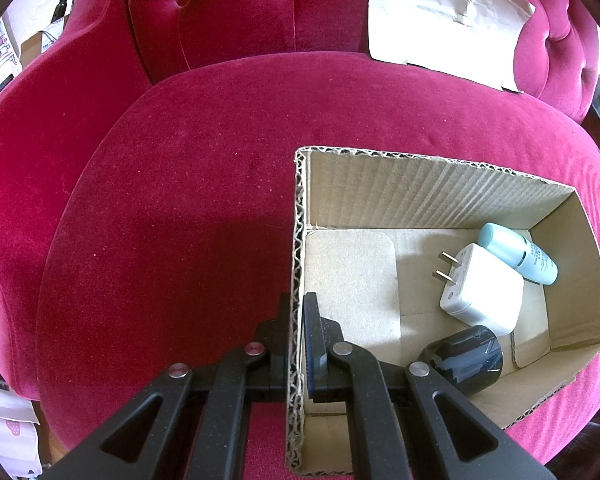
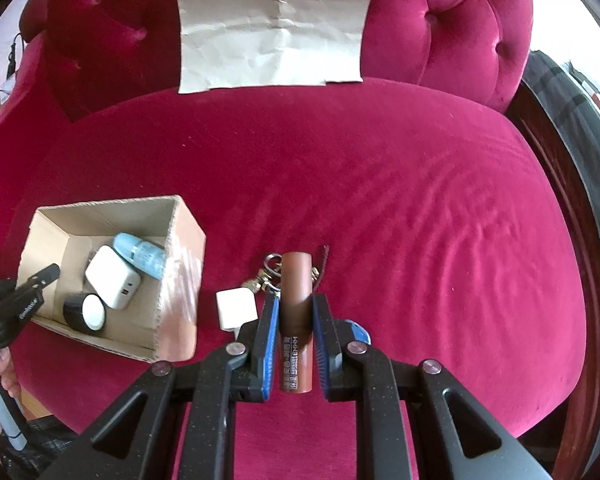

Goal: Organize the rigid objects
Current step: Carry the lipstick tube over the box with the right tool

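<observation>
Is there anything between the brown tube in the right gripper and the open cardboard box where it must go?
Nothing visible blocks it. The right gripper holds the brown cylindrical tube above the small white adapter and metal keyring on the red velvet seat. The cardboard box is open on top.

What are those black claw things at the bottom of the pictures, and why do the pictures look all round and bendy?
They are grabbers, each held by a person, with a wide-eyed camera on each, which bends the picture. One picture looks along the left gripper, the other along the right gripper. Both are over a pink velvet sofa. The left gripper pinches the wall of a cardboard box. Inside the box lie a white charger, a pale blue bottle and a small black jar. The right gripper squeezes a brown tube. On the cushion beneath sit a small white plug and a key ring.
</observation>
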The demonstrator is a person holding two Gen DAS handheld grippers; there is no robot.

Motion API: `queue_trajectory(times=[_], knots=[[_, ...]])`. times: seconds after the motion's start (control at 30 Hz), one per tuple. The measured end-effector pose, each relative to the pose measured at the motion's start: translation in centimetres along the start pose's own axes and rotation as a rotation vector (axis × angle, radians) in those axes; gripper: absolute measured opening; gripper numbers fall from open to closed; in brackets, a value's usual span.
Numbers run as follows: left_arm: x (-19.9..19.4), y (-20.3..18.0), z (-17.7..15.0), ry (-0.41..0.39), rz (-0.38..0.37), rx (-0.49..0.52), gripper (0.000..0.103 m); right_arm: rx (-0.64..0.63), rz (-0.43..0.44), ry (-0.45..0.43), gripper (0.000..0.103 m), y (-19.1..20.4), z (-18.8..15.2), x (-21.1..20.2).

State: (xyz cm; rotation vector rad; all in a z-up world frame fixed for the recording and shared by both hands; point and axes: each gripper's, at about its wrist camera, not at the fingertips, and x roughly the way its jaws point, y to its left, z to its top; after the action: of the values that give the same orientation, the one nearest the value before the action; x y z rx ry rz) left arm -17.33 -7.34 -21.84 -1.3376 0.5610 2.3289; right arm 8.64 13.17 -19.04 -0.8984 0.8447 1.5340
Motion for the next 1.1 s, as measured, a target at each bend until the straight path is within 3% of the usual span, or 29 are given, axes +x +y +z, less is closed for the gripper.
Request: queue_trajectory(times=[1.1], knots=[[-0.3, -0.1, -0.2, 0.001, 0.002, -0.002, 0.004, -0.056, 0.126, -0.055, 0.016, 8.6, 3.4, -1.1]])
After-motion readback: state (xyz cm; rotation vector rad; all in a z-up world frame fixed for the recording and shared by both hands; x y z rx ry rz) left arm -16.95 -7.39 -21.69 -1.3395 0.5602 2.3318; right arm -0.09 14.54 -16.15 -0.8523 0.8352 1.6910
